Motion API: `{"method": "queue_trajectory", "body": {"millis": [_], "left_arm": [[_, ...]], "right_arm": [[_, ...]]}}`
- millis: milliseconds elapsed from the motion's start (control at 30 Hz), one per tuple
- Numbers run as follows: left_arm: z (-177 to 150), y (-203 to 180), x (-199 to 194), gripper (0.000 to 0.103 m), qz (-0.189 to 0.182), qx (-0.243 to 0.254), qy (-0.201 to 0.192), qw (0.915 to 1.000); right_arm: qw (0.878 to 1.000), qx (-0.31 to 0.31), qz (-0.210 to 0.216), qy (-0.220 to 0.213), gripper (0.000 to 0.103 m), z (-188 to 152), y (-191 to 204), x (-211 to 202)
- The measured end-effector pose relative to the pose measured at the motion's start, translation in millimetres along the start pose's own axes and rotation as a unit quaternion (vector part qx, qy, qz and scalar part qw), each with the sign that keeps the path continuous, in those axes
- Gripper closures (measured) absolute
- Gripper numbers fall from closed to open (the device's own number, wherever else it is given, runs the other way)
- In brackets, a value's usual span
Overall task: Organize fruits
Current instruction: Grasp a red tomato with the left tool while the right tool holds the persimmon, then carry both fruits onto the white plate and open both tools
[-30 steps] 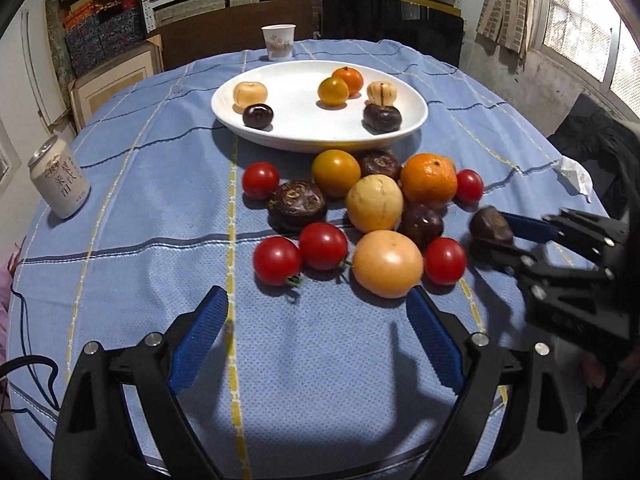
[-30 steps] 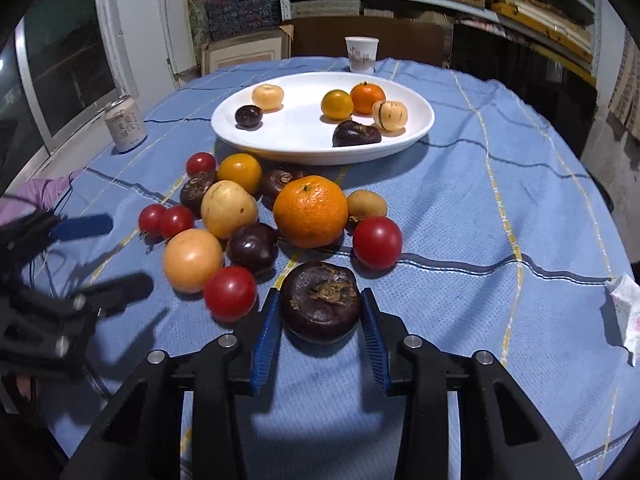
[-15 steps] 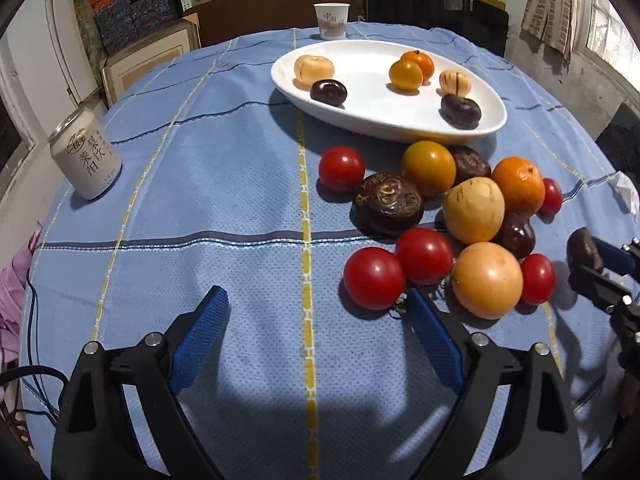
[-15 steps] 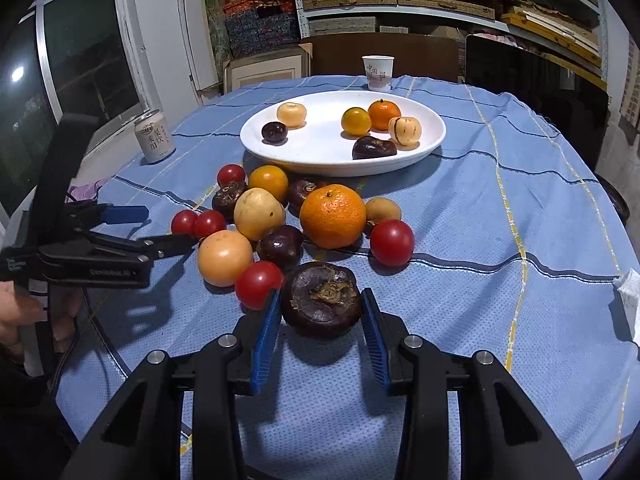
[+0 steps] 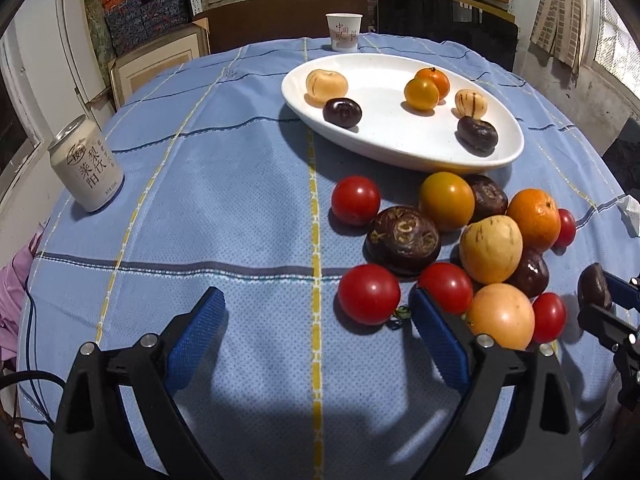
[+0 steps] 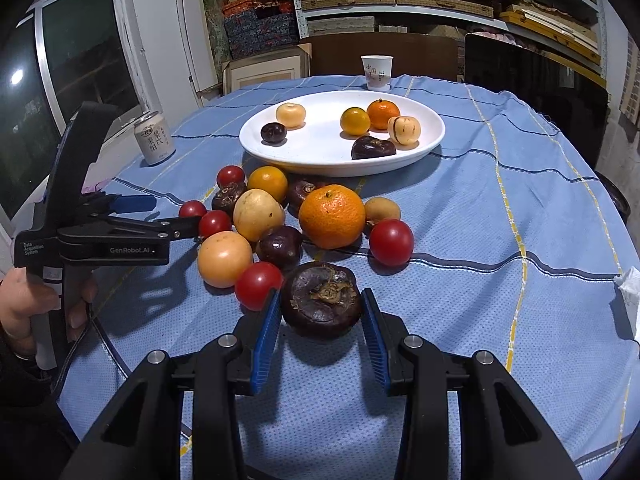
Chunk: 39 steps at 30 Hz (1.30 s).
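Note:
A white plate (image 5: 400, 148) on the blue tablecloth holds several small fruits. In front of it lies a pile of red tomatoes, dark fruits, a yellow-skinned fruit and an orange (image 6: 332, 216). My right gripper (image 6: 318, 304) is shut on a dark brown round fruit (image 6: 320, 300) at the pile's near edge; the left wrist view shows that fruit (image 5: 594, 286) at far right. My left gripper (image 5: 316, 304) is at the pile's left side, its jaws opening. A red tomato (image 5: 368, 294) sits between the tips, close to the right finger, untouched.
A white drink can (image 5: 86, 164) stands near the table's left edge. A paper cup (image 5: 344, 32) stands behind the plate. A crumpled white tissue (image 5: 632, 210) lies at the right edge. Shelves with boxes and a dark chair back stand beyond the table.
My left gripper has swung to the left side of the pile, so the fruits now lie to its right. The right gripper has stayed put with the dark fruit.

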<state>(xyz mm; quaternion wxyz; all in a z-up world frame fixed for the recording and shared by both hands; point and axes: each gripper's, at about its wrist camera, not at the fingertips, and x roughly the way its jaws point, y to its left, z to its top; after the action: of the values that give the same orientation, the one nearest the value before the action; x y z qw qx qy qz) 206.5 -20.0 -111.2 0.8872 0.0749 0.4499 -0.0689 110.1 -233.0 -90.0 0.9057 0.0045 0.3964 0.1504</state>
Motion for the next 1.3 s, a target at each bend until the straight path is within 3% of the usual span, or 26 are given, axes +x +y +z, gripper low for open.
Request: {"method": "queue_trajectory", "body": {"millis": [167,433,733,1300], "left_arm": [[1.2,-2.6,3.7,0.053,-0.015,-0.001,-0.001,0.9999],[-2.5,-4.9,-7.7,0.072,-0.028,0.006,-0.022,0.9994],[-3.7,-1.2,-1.6,0.072,-0.029,-0.003,-0.006,0.9996],[-12.4,1.7,-42.6,0.075,-0.053,-0.005,-0.053,0.9972]], "right_arm": [[1.000,0.003,0.003,-0.001,0.062,-0.2,-1.9,-0.1],[1.000,0.009,0.007,-0.003,0.062,0.0,-3.9,0.1],[1.000,0.008,0.004,-0.002,0.062,-0.1,-3.4,0.5],[1.000,0.011,0.004,0.000,0.062,-0.1,-4.6,1.4]]}}
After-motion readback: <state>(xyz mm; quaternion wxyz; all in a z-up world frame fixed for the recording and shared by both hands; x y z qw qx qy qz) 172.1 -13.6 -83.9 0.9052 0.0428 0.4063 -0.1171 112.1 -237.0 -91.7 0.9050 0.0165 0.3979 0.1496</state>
